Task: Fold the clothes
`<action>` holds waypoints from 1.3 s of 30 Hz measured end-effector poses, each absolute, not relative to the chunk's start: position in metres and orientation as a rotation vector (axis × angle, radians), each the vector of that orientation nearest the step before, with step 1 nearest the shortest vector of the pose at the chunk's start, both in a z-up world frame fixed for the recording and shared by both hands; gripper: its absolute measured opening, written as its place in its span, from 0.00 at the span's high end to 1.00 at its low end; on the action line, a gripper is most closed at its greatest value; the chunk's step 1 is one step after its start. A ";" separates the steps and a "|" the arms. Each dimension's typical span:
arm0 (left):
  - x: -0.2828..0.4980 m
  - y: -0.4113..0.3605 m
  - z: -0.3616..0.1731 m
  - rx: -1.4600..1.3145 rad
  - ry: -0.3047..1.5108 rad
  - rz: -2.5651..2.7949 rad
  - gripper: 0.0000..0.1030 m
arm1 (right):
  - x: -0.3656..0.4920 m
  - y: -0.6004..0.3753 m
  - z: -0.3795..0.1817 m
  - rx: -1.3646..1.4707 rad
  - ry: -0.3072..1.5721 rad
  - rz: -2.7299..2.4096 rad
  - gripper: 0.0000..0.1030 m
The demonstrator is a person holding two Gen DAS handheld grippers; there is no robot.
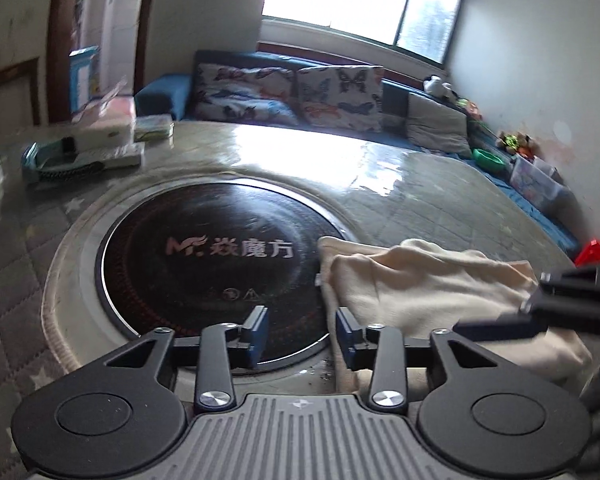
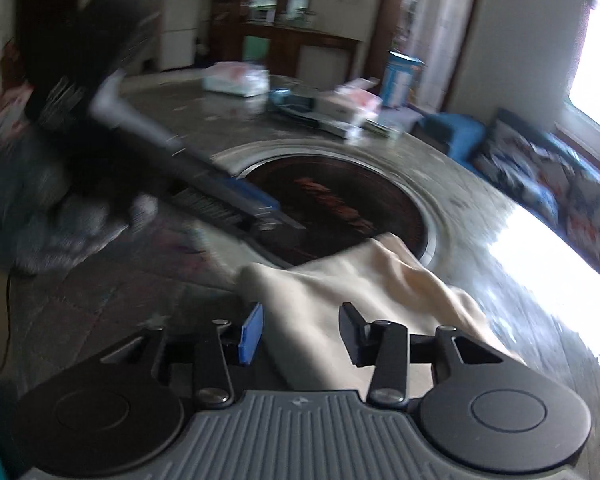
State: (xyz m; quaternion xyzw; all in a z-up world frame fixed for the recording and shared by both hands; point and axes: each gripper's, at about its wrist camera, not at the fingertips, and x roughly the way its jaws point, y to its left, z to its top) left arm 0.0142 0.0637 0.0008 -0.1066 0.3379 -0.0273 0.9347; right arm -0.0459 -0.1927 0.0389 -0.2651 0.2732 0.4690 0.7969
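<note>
So the cloth [image 1: 432, 292] was a plain cream-colored piece, soft and kinda fleecy looking, no print on it. It lay in a loosely folded bundle, with a few rumpled ridges across the top instead of sitting flat. It sat on the table [image 1: 400, 200], right beside the round black cooktop [image 1: 212, 252] set into the middle, and one corner hung over the cooktop's rim. From the right wrist view it [image 2: 340, 292] looked like a slanted, layered wedge with its far corner at the dark circle's edge.
</note>
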 end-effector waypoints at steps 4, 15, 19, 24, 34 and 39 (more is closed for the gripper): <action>0.015 0.072 0.002 -0.301 0.712 -0.067 0.52 | -0.054 -0.167 0.027 -0.623 0.569 1.017 0.60; 0.033 0.075 -0.008 -0.533 0.806 -0.130 0.46 | -0.043 -0.172 0.031 -0.487 0.597 0.966 0.87; 0.041 0.072 -0.009 -0.614 0.828 -0.131 0.41 | -0.043 -0.187 0.044 -0.430 0.583 0.972 0.88; 0.050 0.064 -0.016 -0.672 0.868 -0.123 0.42 | -0.046 -0.198 0.050 -0.397 0.565 0.979 0.89; 0.052 0.057 -0.025 -0.694 0.881 -0.129 0.84 | -0.059 -0.216 0.051 -0.345 0.598 1.018 0.83; 0.050 0.057 -0.025 -0.682 0.873 -0.135 0.84 | -0.061 -0.247 0.057 -0.307 0.607 0.948 0.82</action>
